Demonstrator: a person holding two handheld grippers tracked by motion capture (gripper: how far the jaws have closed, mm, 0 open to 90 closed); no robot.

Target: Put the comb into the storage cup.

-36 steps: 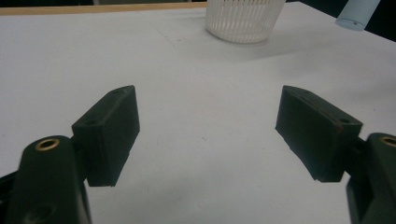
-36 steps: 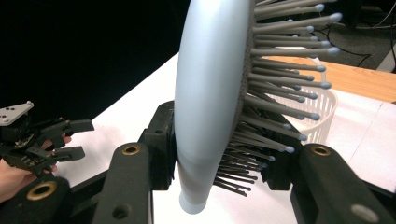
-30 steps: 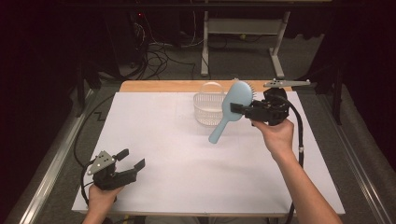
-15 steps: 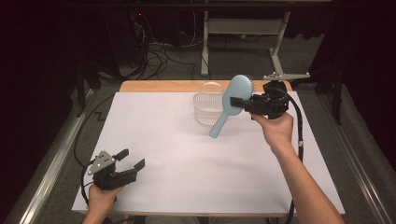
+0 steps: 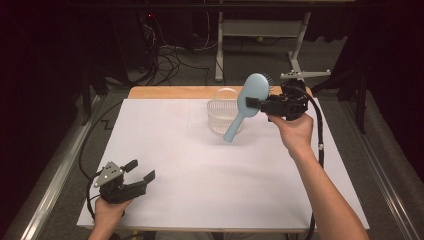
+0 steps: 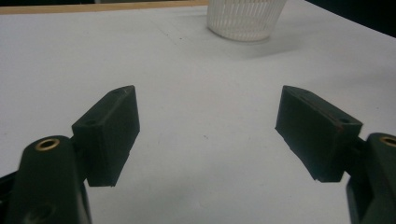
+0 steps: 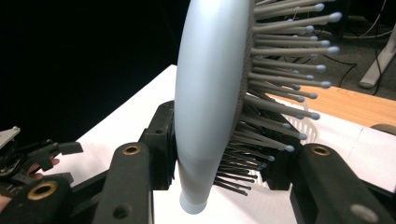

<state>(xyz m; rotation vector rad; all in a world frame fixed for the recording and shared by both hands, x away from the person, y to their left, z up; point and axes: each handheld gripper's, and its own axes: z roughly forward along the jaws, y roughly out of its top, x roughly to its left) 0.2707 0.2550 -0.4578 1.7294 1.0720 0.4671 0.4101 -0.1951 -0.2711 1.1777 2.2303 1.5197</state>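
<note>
In the high view, the right claw (image 5: 256,104) is clamped on the head of a light blue plastic hairbrush (image 5: 244,105), held in the air with its handle slanting down and away from the claw over a clear ribbed plastic basket (image 5: 220,116) standing just beyond the claw's tips. The left claw (image 5: 141,172) hovers low over the white desk (image 5: 200,170), jaws apart and empty, well apart from the basket.

In the left gripper view, the left claw (image 6: 208,133) gapes wide over bare desk; the basket (image 6: 245,18) stands far ahead of it.

In the right gripper view, the right claw (image 7: 219,163) pinches the hairbrush (image 7: 205,93) between back and bristles, the head rising above the jaws.
</note>
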